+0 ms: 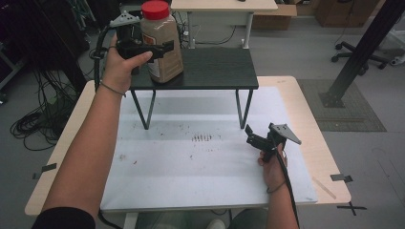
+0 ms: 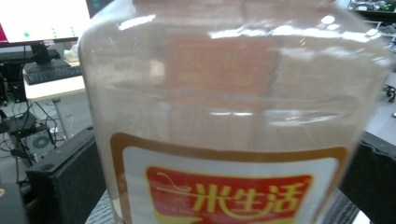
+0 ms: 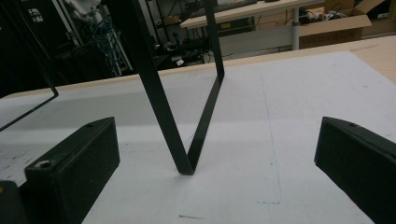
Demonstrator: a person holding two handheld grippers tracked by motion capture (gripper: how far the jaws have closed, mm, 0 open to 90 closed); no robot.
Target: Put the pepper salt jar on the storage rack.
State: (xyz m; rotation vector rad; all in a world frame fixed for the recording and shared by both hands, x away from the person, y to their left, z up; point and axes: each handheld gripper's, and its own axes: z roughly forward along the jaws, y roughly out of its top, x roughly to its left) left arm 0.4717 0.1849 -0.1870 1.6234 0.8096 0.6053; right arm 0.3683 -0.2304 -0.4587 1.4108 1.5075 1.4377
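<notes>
A clear plastic jar (image 1: 162,43) with a red lid and pale brown grains stands at the left end of a low black shelf (image 1: 210,67). My left gripper (image 1: 157,47) has its jaws around the jar's middle, one on each side. In the left gripper view the jar (image 2: 229,116) with its red and yellow label sits right between the jaws, and the left gripper (image 2: 217,177) presses both its sides. My right gripper (image 1: 250,136) lies low on the white mat (image 1: 200,162), open, with nothing between its fingers. It points at the shelf's V-shaped right leg (image 3: 187,163).
The shelf stands on thin black legs (image 1: 143,112) over the mat, which covers a light wooden table (image 1: 310,119). Small dark crumbs (image 1: 201,138) dot the mat's middle. A black post (image 1: 353,62) rises off the floor to the right, with desks and cables behind.
</notes>
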